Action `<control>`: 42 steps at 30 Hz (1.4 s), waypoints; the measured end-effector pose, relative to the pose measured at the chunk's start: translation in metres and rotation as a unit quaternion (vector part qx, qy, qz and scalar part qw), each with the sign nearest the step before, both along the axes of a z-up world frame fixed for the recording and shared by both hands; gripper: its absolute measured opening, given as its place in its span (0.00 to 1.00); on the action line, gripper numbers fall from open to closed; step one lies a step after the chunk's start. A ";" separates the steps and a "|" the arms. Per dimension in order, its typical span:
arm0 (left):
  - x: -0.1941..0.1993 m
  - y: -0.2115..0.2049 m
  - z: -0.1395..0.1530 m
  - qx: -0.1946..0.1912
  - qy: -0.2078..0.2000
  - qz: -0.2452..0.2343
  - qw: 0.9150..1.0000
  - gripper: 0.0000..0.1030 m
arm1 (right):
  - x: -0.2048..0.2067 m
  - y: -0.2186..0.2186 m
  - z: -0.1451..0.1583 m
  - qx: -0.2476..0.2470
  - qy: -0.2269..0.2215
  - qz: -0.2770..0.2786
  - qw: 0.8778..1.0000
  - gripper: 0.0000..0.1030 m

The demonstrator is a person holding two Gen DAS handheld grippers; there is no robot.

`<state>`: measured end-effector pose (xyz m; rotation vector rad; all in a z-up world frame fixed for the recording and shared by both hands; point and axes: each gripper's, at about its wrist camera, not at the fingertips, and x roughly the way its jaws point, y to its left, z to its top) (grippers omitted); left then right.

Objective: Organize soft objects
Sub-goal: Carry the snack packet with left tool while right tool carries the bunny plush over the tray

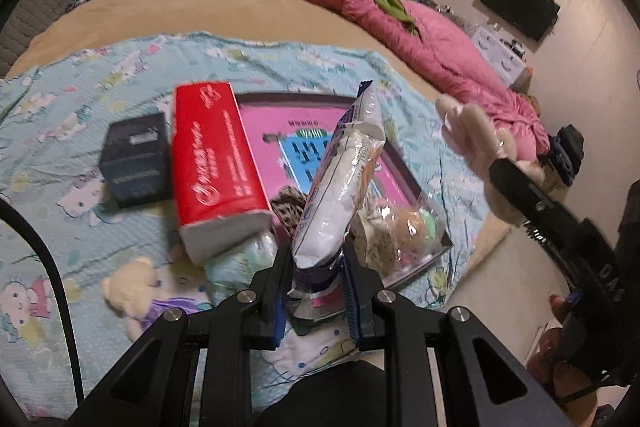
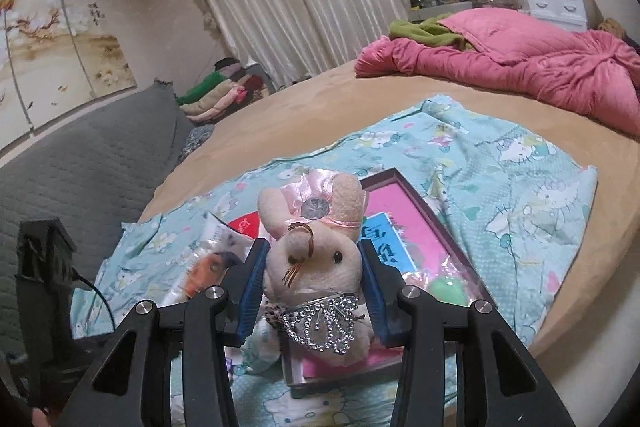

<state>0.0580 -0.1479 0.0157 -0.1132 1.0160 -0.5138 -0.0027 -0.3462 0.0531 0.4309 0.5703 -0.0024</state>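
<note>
Grippers: two, both engaged. Left gripper (image 1: 316, 291) is clamped on the lower end of one white plastic snack packet (image 1: 344, 179), which stands tilted up and away from the fingers over the box. Right gripper (image 2: 314, 285) is closed against the sides of one cream plush rabbit (image 2: 312, 255) wearing a pink bow and a beaded collar; the blue pads (image 2: 252, 291) press its body on both sides and it is held above the near end of the box.

Containers: one. A shallow dark-framed box (image 1: 288, 97) with a pink printed base lies on the blue cartoon-print blanket (image 1: 100, 75). Inside it, at the near corner, a clear plastic bag (image 1: 404, 227) holding small round soft pieces, one of them green; number of pieces cannot be told. A leopard-patterned item (image 1: 286, 203) also sits in the box, partly hidden behind the packet.

Items outside the box, on the blanket: one red tissue pack (image 1: 216, 163), leaning with its near end raised and lying along the left edge of the box; one dark blue box (image 1: 136, 163) just beside the tissue pack on its left; one pale plush bear (image 1: 128, 287) near the left gripper; one soft blue-patterned bundle (image 1: 240, 267) under the near end of the tissue pack.

Surroundings: one tan round bed (image 2: 320, 99) carrying the blanket, one pink quilt (image 2: 520, 67) at its far side, one stack of folded clothes (image 2: 224, 87) beyond the bed.
</note>
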 end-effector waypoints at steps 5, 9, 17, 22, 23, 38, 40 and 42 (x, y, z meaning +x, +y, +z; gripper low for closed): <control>0.009 -0.017 -0.020 0.003 0.025 -0.003 1.000 0.23 | 0.001 -0.007 -0.007 -0.002 0.005 -0.009 1.000 0.44; 0.015 -0.028 -0.030 0.011 0.034 -0.007 0.999 0.23 | 0.003 -0.014 -0.014 0.002 0.011 -0.017 1.000 0.45; 0.021 -0.051 -0.048 0.029 0.049 -0.025 0.998 0.23 | 0.012 -0.026 -0.029 -0.004 0.026 -0.030 0.999 0.45; 0.026 -0.057 -0.055 0.026 0.058 -0.030 0.998 0.23 | 0.025 -0.024 -0.039 -0.012 0.038 -0.024 0.999 0.45; 0.027 -0.058 -0.056 0.025 0.059 -0.031 0.997 0.23 | 0.028 -0.024 -0.040 -0.014 0.040 -0.023 0.999 0.45; 0.039 -0.063 -0.060 0.029 0.059 -0.041 0.997 0.23 | 0.075 -0.018 -0.082 -0.033 0.103 -0.003 0.994 0.45; 0.040 -0.063 -0.061 0.031 0.056 -0.043 0.997 0.23 | 0.080 -0.018 -0.089 -0.034 0.112 -0.001 0.993 0.45; 0.041 -0.064 -0.061 0.034 0.055 -0.046 0.997 0.23 | 0.083 -0.017 -0.094 -0.032 0.118 0.000 0.992 0.45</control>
